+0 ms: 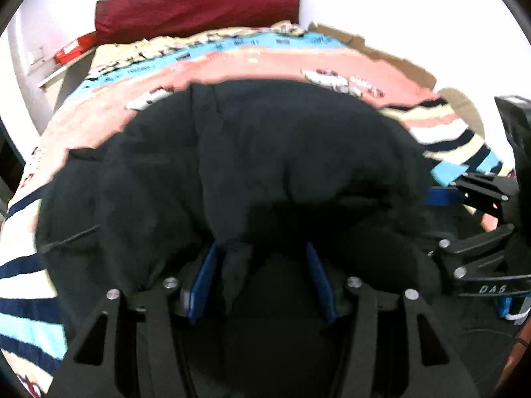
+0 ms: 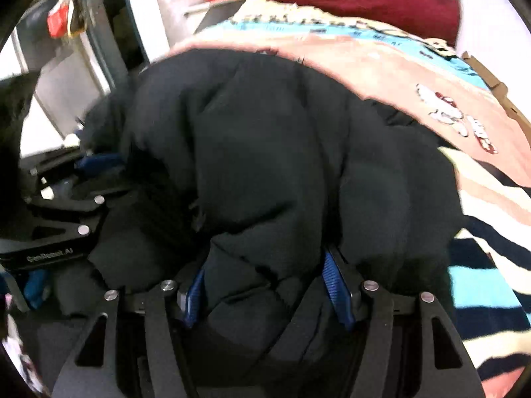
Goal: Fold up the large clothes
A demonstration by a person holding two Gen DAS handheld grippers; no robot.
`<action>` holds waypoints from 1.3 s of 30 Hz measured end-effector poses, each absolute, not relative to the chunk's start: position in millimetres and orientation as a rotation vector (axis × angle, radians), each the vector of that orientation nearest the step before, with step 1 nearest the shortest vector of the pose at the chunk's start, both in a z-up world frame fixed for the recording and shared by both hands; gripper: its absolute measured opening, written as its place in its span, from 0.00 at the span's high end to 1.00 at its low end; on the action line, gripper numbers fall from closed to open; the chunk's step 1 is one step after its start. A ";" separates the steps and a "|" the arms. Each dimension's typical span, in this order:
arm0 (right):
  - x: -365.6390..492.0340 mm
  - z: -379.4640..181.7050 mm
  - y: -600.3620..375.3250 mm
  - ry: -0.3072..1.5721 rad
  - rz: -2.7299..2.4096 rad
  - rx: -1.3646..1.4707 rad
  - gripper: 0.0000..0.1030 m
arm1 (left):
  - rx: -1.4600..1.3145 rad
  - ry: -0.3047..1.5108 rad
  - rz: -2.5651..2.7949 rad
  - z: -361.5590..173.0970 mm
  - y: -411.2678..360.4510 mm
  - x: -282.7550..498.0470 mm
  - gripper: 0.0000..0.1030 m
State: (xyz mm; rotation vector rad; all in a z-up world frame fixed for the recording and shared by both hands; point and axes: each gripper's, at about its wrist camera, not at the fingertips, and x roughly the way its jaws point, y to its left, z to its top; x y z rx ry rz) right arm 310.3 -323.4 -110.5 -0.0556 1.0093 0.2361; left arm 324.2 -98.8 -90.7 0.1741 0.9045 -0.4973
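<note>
Left gripper and right gripper: each pinches a bunch of the black padded coat, which lies heaped on the bed's striped blanket. I judge mid-fold; next, carry the held edge across evenly.

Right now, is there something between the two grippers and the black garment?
No. The black garment already bunches between the blue pads of the left gripper and of the right gripper; nothing separates them.
</note>
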 end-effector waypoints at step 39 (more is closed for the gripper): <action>79.8 -147.2 -442.5 1.205 0.174 0.372 0.21 | -0.508 1.090 -0.415 -152.8 166.8 103.2 0.44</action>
